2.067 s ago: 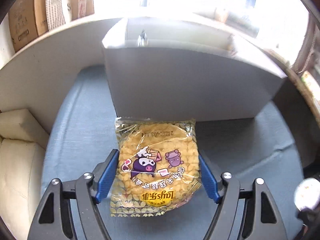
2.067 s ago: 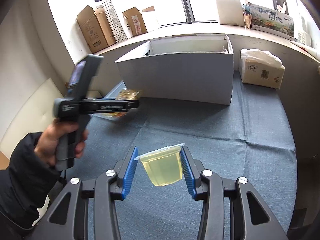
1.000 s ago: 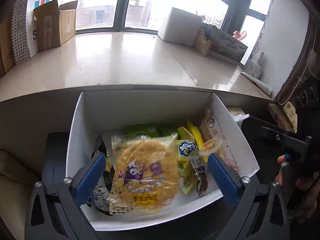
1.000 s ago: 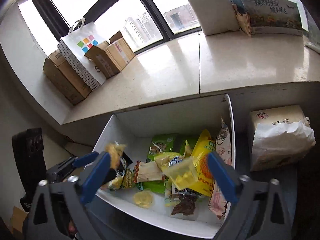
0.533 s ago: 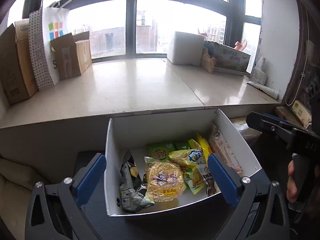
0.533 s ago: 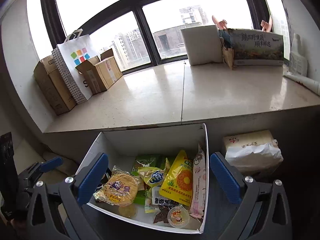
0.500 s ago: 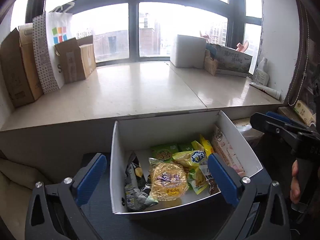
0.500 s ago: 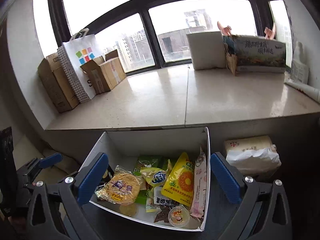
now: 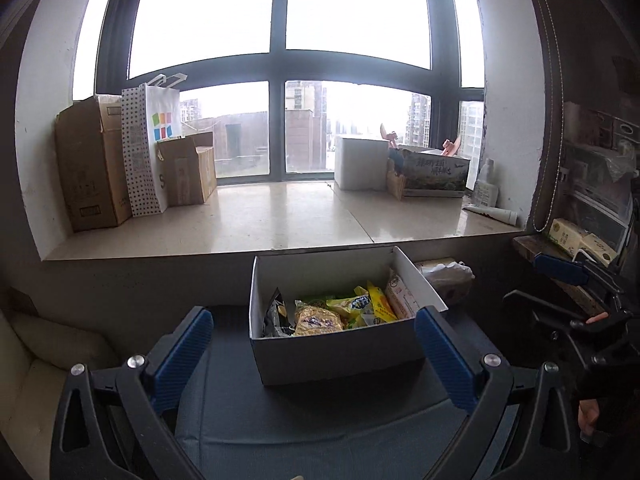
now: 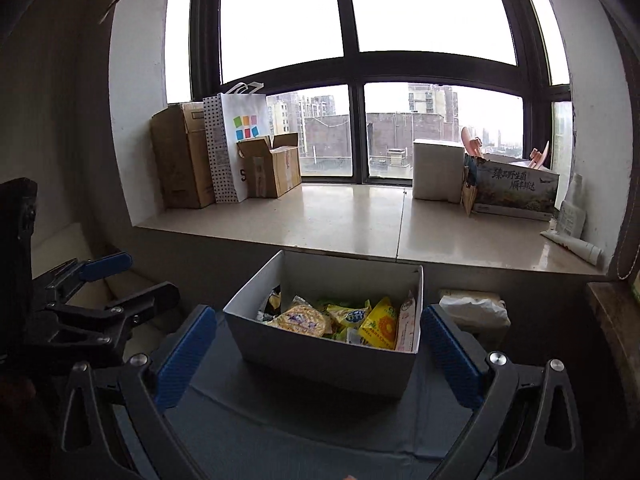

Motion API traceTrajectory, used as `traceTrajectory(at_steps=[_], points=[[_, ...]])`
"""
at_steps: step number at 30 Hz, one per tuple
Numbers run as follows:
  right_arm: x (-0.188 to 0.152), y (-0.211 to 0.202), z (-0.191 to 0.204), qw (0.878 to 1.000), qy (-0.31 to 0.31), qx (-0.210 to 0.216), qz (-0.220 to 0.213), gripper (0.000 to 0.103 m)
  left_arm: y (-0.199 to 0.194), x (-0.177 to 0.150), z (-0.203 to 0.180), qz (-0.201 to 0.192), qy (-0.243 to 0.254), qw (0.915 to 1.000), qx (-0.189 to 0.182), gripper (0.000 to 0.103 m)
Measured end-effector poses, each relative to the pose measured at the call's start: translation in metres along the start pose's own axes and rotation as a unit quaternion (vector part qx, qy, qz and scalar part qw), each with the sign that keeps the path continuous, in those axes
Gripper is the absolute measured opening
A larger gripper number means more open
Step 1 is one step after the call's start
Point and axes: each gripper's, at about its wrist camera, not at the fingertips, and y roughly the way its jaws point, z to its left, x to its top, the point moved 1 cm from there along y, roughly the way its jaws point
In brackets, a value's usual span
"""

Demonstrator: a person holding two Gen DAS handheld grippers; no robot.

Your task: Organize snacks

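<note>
The snacks (image 9: 340, 314) are seen heaped inside the white box (image 9: 336, 356) on the desk (image 9: 304, 420), their lower parts hidden by its front wall. Both the left gripper (image 9: 312, 354) and the right gripper (image 10: 318, 350) are held wide open and empty, short of the box. Package print is too small to be read.

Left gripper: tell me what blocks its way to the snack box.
Nothing visible does. The left gripper is open and empty, and only bare blue cloth lies between it and the white box of snacks.
</note>
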Motion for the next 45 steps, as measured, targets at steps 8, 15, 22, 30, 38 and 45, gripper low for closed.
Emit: traceTrajectory(at_steps=[8, 15, 22, 30, 38, 45], points=[[-0.061, -0.030, -0.006, 0.997, 0.058, 0.005, 0.051, 0.103, -0.050, -0.057, -0.002, 0.062, -0.042, 0.9971, -0.011, 0.103], [-0.074, -0.051, -0.002, 0.996, 0.061, -0.002, 0.058, 0.103, -0.063, -0.069, -0.009, 0.069, -0.043, 0.9965, -0.016, 0.103], [-0.073, -0.056, -0.003, 0.997, 0.053, -0.012, 0.054, 0.103, -0.060, -0.063, -0.007, 0.069, -0.046, 0.9963, -0.022, 0.103], [-0.072, -0.055, -0.005, 0.997, 0.053, -0.017, 0.057, 0.103, -0.055, -0.063, -0.005, 0.072, -0.047, 0.9960, -0.025, 0.103], [-0.071, -0.054, -0.001, 0.997, 0.049, -0.021, 0.059, 0.103, -0.052, -0.064, -0.002, 0.077, -0.051, 0.9952, -0.033, 0.103], [-0.072, -0.053, -0.001, 0.996, 0.053, -0.018, 0.062, 0.103, -0.051, -0.065, -0.003, 0.080, -0.048, 0.9950, -0.036, 0.103]])
